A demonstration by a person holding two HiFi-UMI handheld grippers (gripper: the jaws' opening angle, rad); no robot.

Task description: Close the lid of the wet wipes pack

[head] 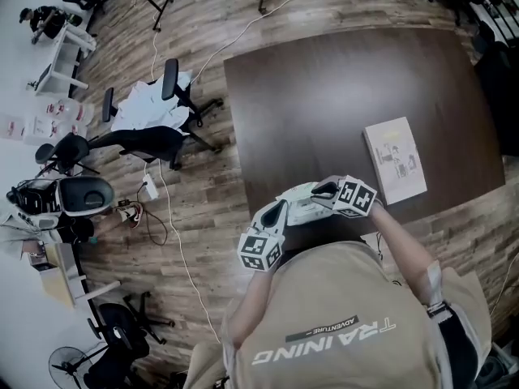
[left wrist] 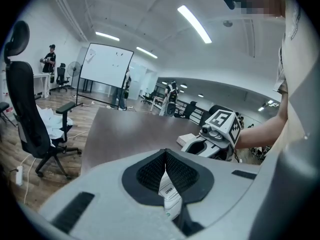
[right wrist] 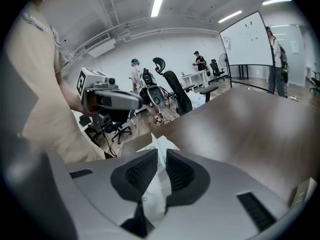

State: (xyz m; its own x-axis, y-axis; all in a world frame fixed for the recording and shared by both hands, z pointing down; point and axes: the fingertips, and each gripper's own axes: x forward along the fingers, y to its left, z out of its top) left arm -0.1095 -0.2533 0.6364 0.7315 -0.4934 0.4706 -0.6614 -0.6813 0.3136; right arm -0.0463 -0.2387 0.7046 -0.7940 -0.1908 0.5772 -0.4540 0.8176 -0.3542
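Holding the wet wipes pack [head: 306, 207] between them above the worktop [head: 324, 96] edge, the left gripper [left wrist: 166, 160] is clenched on its "OPEN" lid flap [left wrist: 168, 189] and the right gripper [right wrist: 160, 156] grasps the opposite end, so uneven pulling would likely slip or tear the thin film.

In your head view, the dark brown table [head: 349, 112] fills the upper right, and a flat white printed booklet [head: 395, 160] lies near its right edge. On the wooden floor [head: 203, 217] at centre left you have a black office chair [head: 142, 142] draped with a white cloth [head: 150, 105]. A fan [head: 69, 361] stands at lower left. Your left gripper view shows a whiteboard [left wrist: 106, 66] at upper left and a ceiling light strip [left wrist: 195, 24] near the top centre.
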